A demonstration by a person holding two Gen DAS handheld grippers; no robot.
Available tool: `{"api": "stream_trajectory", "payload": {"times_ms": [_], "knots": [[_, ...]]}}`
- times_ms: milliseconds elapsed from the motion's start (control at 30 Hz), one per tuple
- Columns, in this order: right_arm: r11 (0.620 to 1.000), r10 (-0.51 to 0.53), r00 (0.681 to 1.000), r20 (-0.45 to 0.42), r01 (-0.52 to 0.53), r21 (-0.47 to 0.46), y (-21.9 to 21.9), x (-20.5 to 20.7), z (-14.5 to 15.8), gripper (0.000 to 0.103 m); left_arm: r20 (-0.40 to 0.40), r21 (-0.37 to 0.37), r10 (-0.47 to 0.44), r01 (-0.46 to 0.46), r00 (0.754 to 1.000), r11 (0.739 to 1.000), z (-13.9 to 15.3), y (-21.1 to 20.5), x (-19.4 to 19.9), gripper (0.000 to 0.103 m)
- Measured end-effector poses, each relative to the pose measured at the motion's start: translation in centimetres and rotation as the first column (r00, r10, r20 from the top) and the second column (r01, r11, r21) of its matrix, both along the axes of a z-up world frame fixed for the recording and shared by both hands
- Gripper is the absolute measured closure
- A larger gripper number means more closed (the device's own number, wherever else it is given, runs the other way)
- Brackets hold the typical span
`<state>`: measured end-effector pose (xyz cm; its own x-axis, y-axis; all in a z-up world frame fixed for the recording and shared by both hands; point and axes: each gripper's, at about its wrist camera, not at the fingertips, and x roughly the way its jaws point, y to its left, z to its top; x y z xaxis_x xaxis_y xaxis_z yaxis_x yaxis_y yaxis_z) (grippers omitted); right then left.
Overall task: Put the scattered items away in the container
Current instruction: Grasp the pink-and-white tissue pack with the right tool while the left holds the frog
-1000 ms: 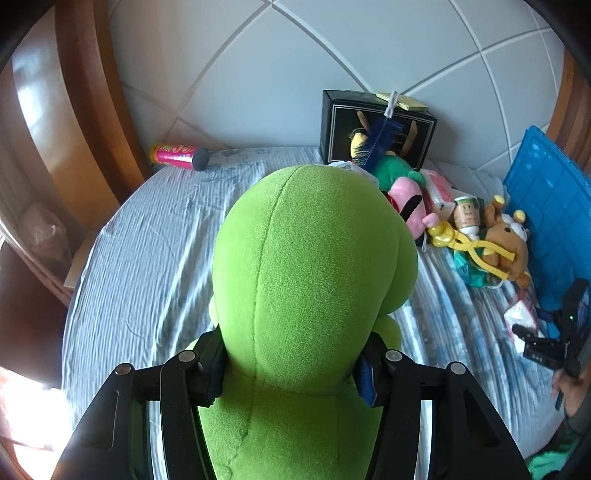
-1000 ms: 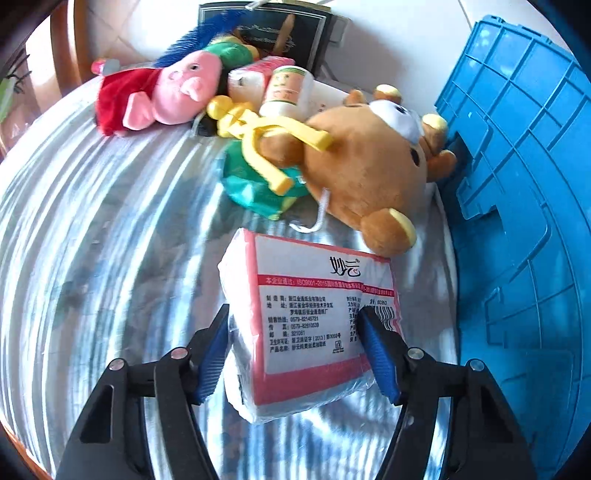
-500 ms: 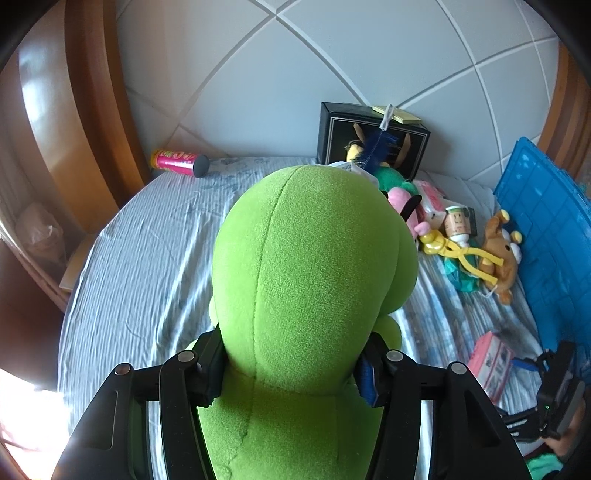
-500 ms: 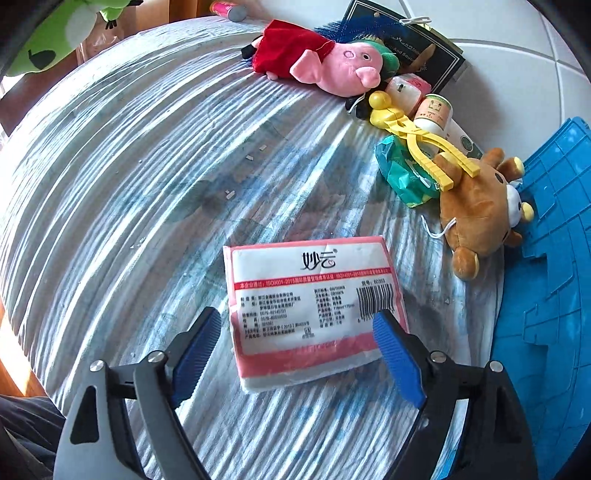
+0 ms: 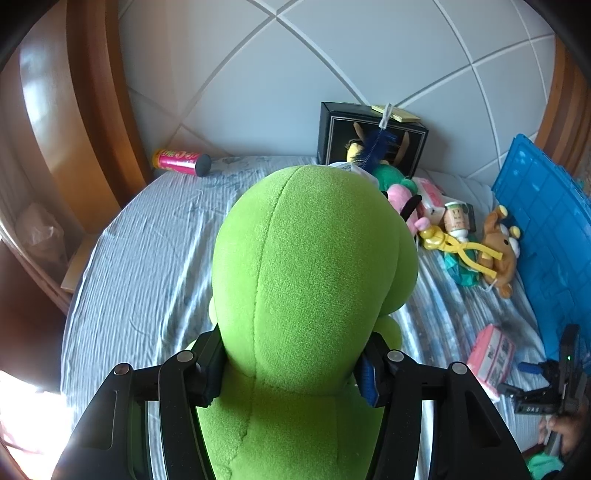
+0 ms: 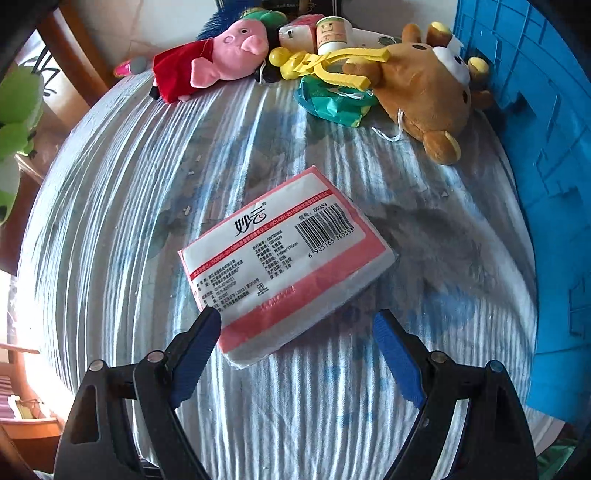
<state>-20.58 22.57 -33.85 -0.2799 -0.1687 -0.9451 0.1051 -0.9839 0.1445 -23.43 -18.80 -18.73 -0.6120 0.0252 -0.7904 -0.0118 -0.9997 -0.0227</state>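
My left gripper (image 5: 291,369) is shut on a big green plush toy (image 5: 314,258), which fills the middle of the left wrist view and is held above the striped cloth. A pink-and-white tissue pack (image 6: 284,251) lies flat and askew on the cloth. My right gripper (image 6: 297,328) stands open just short of it; the left blue fingertip (image 6: 203,339) is at the pack's near corner and the right one is clear of it. The blue crate (image 6: 535,147) stands along the right edge. In the left wrist view the right gripper (image 5: 546,384) shows at lower right, beside the tissue pack (image 5: 491,354).
A pink pig plush (image 6: 221,59), yellow tongs (image 6: 332,62), a green packet (image 6: 332,103), a small bottle (image 6: 332,33) and a brown bear plush (image 6: 424,85) lie at the far side. A pink can (image 5: 181,162) and a black box (image 5: 373,140) sit by the wall.
The right gripper's jaws have spread off the tissue pack, which now lies askew on the cloth in front of them. The left gripper still holds the green plush in place.
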Motion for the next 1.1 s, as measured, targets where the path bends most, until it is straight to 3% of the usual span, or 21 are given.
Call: {"api": "stream_trajectory", "payload": {"times_ms": [200,300,633,800,967,1100], "knots": [[0.986,-0.136,0.987,0.084,0.143,-0.082,0.2,-2.4,-1.3,0.017,-0.003,-0.006,-0.009,0.009,1.000,1.000,0.2,0.3,0.2,0.047],[0.985,-0.158,0.984,0.085,0.162,-0.052,-0.8,-3.7,-2.0,0.001,-0.005,-0.007,-0.014,0.014,1.000,1.000,0.4,0.4,0.3,0.047],[0.996,-0.037,0.999,0.008,0.036,0.086,-5.1,-7.3,-1.6,0.000,-0.008,-0.015,-0.006,0.005,1.000,1.000,0.7,-0.2,0.7,0.046],[0.975,0.040,0.999,-0.019,-0.035,0.220,-8.2,-8.7,-1.5,0.000,-0.008,-0.013,0.000,0.000,1.000,1.000,0.6,-0.5,0.6,0.046],[0.945,0.062,0.998,0.025,-0.066,0.320,-9.9,-10.3,-2.7,0.000,-0.007,-0.013,0.007,-0.007,1.000,1.000,0.5,-0.9,0.7,0.046],[0.939,0.088,0.994,0.062,-0.104,0.328,-9.6,-10.6,-3.3,0.000,-0.010,-0.015,0.014,-0.014,1.000,1.000,0.7,-1.7,0.8,0.046]]}}
